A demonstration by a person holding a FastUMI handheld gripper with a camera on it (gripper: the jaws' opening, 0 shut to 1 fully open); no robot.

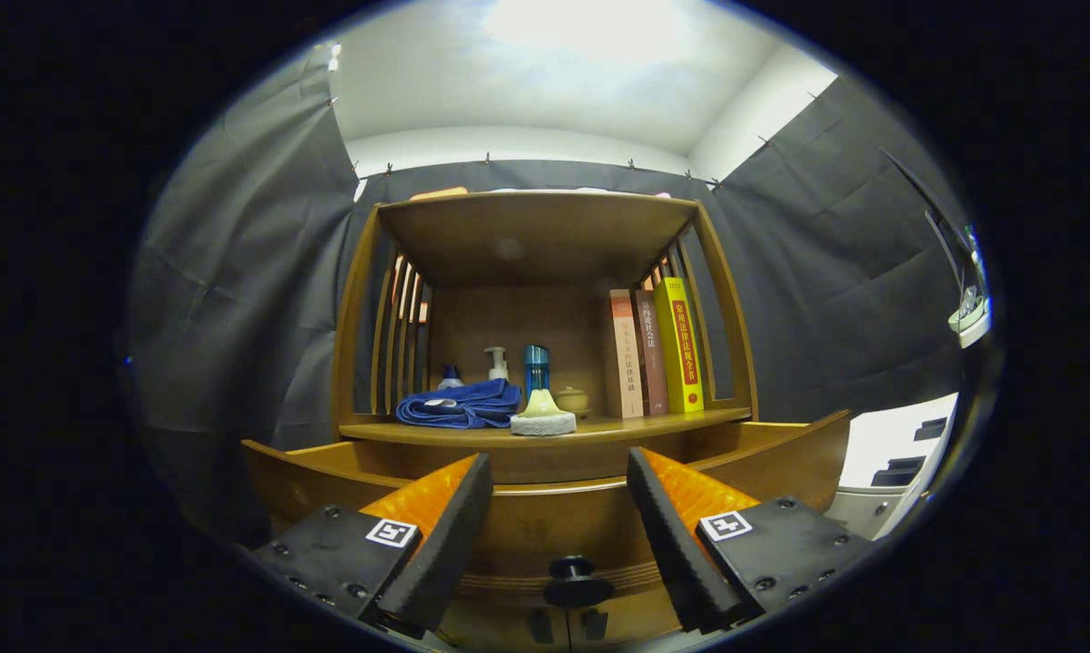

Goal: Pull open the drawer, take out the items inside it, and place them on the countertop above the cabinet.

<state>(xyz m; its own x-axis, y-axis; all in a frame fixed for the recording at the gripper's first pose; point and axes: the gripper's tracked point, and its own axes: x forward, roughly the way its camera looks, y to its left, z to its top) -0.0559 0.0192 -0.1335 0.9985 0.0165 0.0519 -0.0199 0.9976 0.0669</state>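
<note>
Wooden cabinet [545, 272] at frame centre, its desk [599, 428] bearing books [654, 349], a blue cloth [462, 404] and bottles. Below, the drawer [545, 521] with a dark knob [574, 570] at lower centre. Gripper [559, 535] released, fingers spread either side of the knob, not touching.

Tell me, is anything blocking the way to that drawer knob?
Nothing visible. The knob sits on the drawer front, in the open gap just ahead of the gripper, whose jaws stand apart.

Drawer [554, 508] interior hidden behind front.
</note>
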